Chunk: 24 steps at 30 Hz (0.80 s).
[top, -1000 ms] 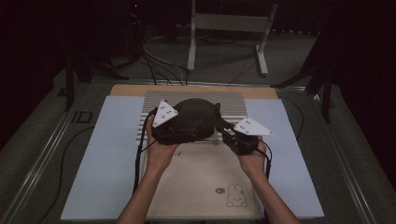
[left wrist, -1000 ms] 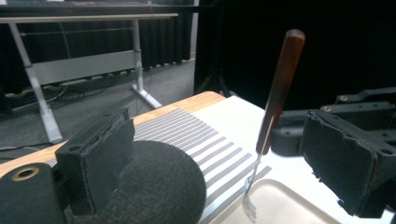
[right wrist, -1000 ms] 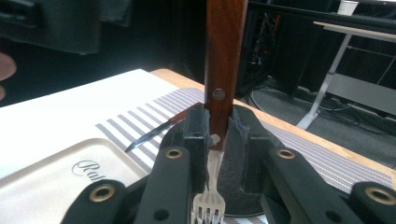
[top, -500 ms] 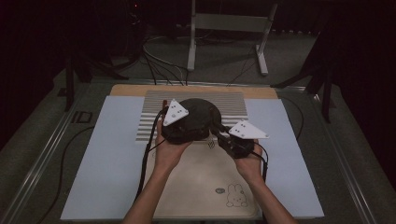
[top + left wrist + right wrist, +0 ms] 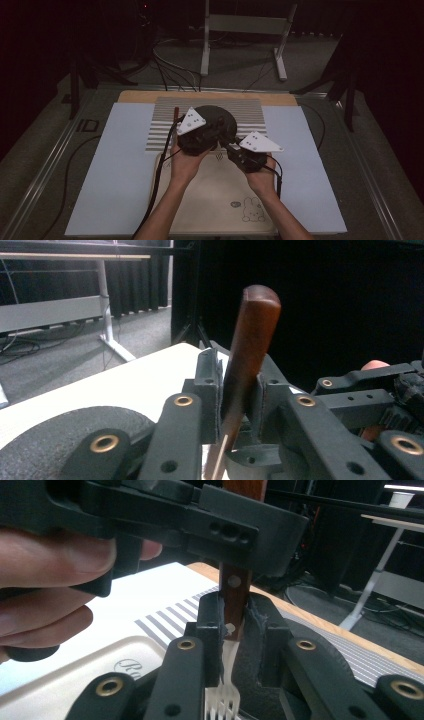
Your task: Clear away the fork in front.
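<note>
A fork with a reddish wooden handle (image 5: 252,340) stands upright between my two grippers, its metal tines (image 5: 222,702) pointing down. My left gripper (image 5: 237,385) has just been closing and is now shut on the upper handle. My right gripper (image 5: 232,625) is shut on the lower end of the handle (image 5: 234,597), near its rivet. In the high view the left gripper (image 5: 202,132) and right gripper (image 5: 240,150) meet over a black round dish (image 5: 222,117). The fork itself is too small to make out there.
The black dish (image 5: 60,435) sits on a grey striped mat (image 5: 250,110). A beige tray (image 5: 210,200) with a bunny print lies in front of it on a pale blue sheet (image 5: 115,165). Cables trail from both grippers, and a white stand leg (image 5: 280,55) is beyond the table.
The left gripper has edged right toward the right gripper, which has drawn slightly in and toward the person. Both hands have otherwise stayed over the black dish.
</note>
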### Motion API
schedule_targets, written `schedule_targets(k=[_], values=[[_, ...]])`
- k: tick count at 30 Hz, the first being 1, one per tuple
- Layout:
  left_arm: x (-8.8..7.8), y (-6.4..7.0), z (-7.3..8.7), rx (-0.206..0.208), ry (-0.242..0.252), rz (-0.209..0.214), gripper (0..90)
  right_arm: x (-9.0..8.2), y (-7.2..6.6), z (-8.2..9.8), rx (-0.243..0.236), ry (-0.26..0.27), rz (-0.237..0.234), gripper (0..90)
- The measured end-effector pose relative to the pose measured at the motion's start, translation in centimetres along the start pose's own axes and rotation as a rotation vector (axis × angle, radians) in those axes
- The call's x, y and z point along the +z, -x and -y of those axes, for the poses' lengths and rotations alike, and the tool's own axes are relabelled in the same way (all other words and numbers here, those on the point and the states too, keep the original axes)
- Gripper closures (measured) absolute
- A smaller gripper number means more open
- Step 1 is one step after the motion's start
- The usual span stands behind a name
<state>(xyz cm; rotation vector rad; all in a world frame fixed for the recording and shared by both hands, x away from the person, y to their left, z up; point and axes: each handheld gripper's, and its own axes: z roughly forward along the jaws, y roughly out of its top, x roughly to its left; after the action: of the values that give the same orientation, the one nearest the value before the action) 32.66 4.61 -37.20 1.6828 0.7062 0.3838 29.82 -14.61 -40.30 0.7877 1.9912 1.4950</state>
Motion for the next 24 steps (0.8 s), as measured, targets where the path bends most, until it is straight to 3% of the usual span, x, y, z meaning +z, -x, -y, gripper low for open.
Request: schedule_targets(k=[3, 6, 10, 16, 24], values=[[-0.2, -0.2, 0.0, 0.003, -0.005, 0.001, 80.3, -0.2, 0.0, 0.0, 0.004, 0.003, -0.02, 74.4], [-0.5, -0.3, -0.1, 0.004, -0.012, -0.011, 80.3, -0.3, 0.1, 0.2, 0.004, 0.021, -0.016, 62.4], [-0.9, -0.7, -0.1, 0.003, -0.012, -0.03, 80.3, -0.6, 0.9, 0.6, 0.013, 0.02, 0.007, 51.8], [-2.1, -1.4, -0.1, -0.005, -0.014, -0.037, 80.3, -1.3, 2.4, 1.3, 0.032, 0.009, 0.062, 26.0], [-4.1, -2.4, 0.4, -0.016, -0.029, -0.048, 80.2, -3.1, 4.3, 3.3, 0.066, -0.027, 0.126, 16.7]])
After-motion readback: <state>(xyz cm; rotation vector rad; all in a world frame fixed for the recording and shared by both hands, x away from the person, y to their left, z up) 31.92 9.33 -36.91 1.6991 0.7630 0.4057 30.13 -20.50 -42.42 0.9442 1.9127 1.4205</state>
